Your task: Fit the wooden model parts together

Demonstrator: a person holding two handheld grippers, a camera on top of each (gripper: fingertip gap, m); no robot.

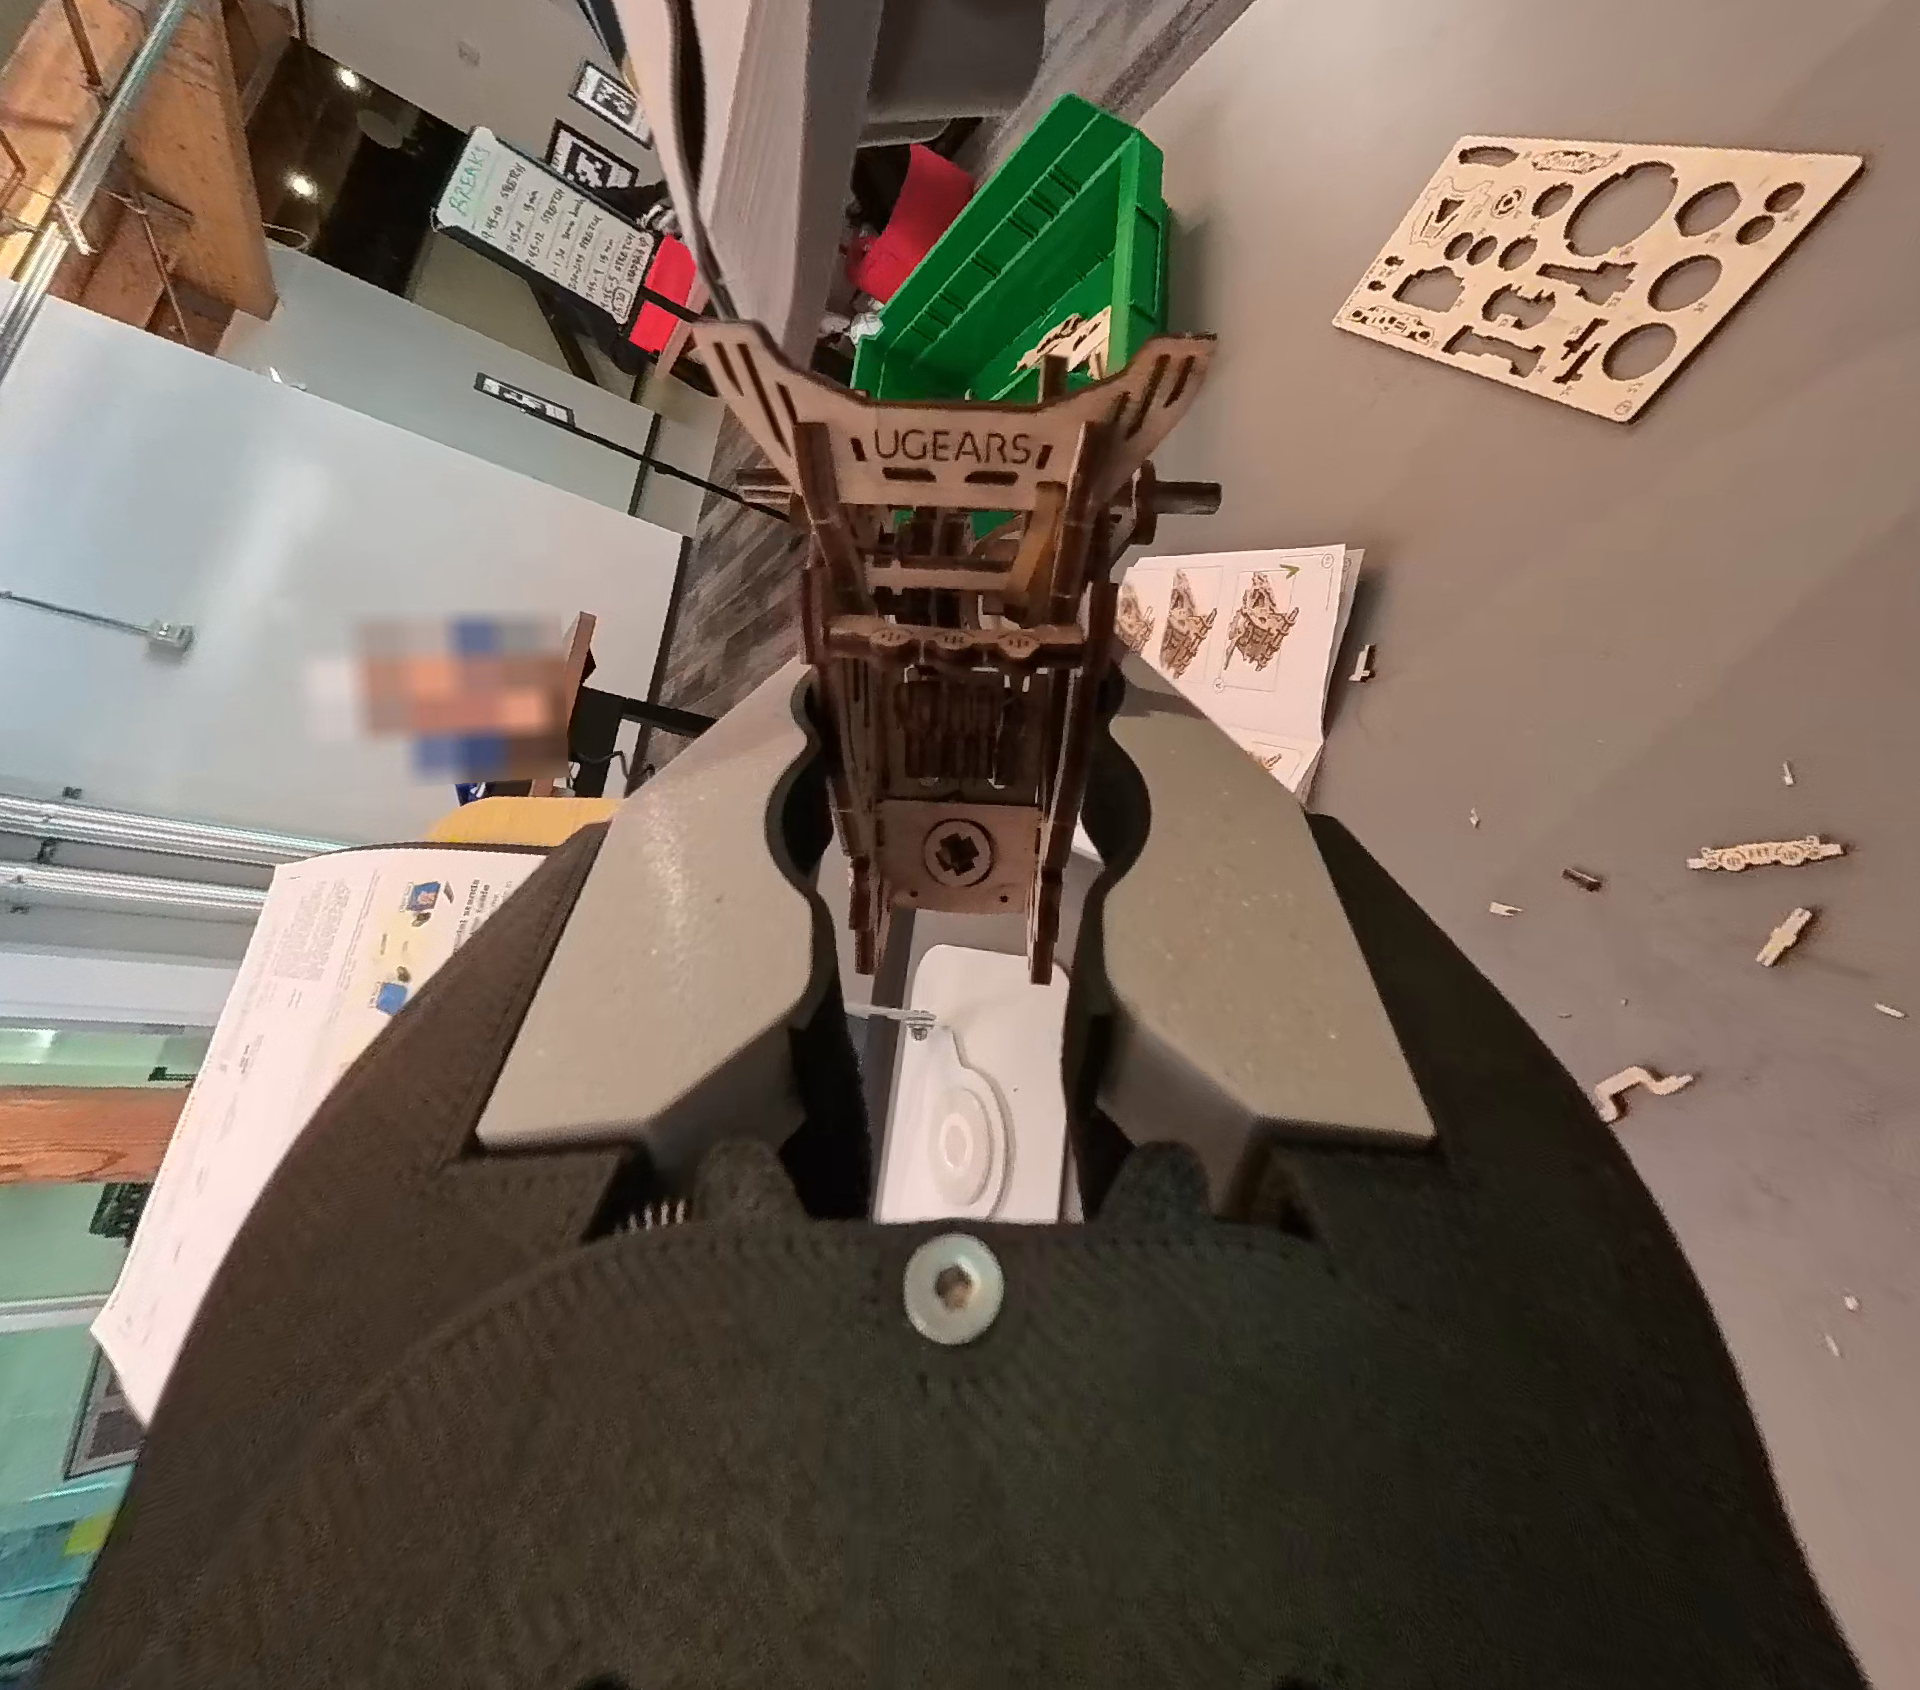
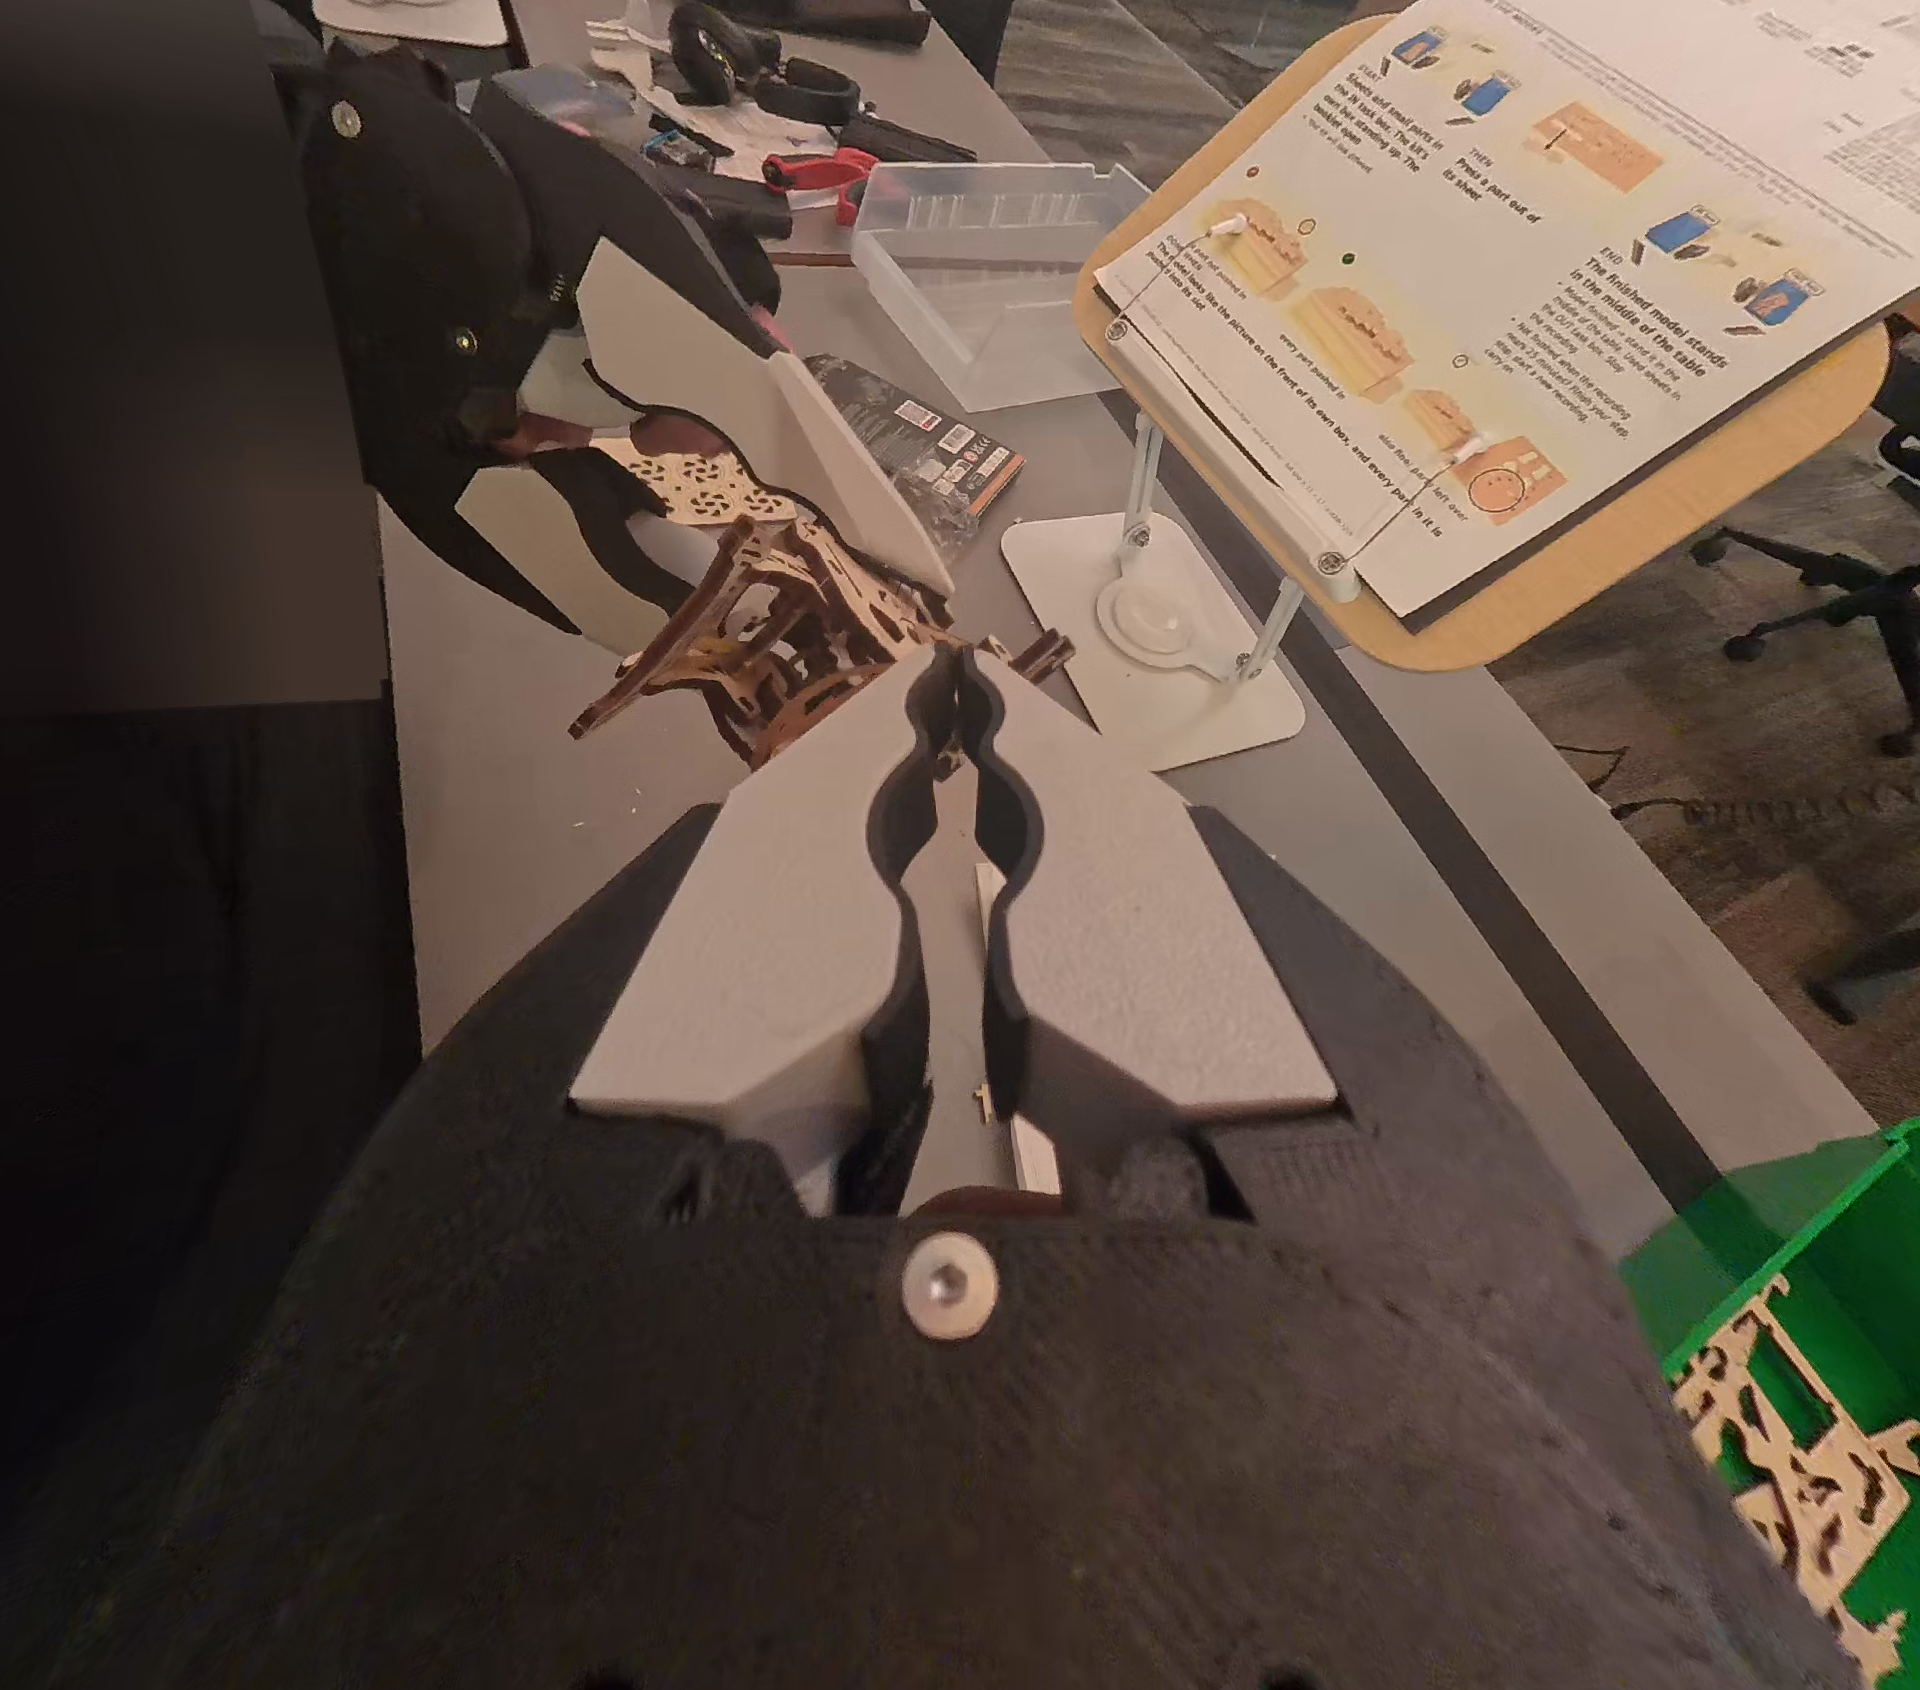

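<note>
A partly built wooden model (image 1: 951,653) of laser-cut plywood is clamped between the grey fingers of my left gripper (image 1: 956,705), held above the grey table (image 1: 1558,705). In the right wrist view the model (image 2: 790,632) sits between the left gripper's (image 2: 784,612) white fingers. My right gripper (image 2: 961,674) has its jaws almost together, pinching an edge of the model at their tips. One finger (image 1: 790,30) of the right gripper reaches down to the model's upper flared plate. A small dark peg (image 2: 1044,653) sticks out beside the right gripper's tips.
A green bin (image 1: 1039,258) with wooden pieces, a punched-out plywood sheet (image 1: 1590,269), an instruction booklet (image 1: 1236,632) and loose wooden scraps (image 1: 1766,856) lie on the table. A stand with an instruction sheet (image 2: 1507,290) and a clear plastic tray (image 2: 987,279) stand near the table edge. The left gripper's tips are roughly 5 cm from the right gripper's.
</note>
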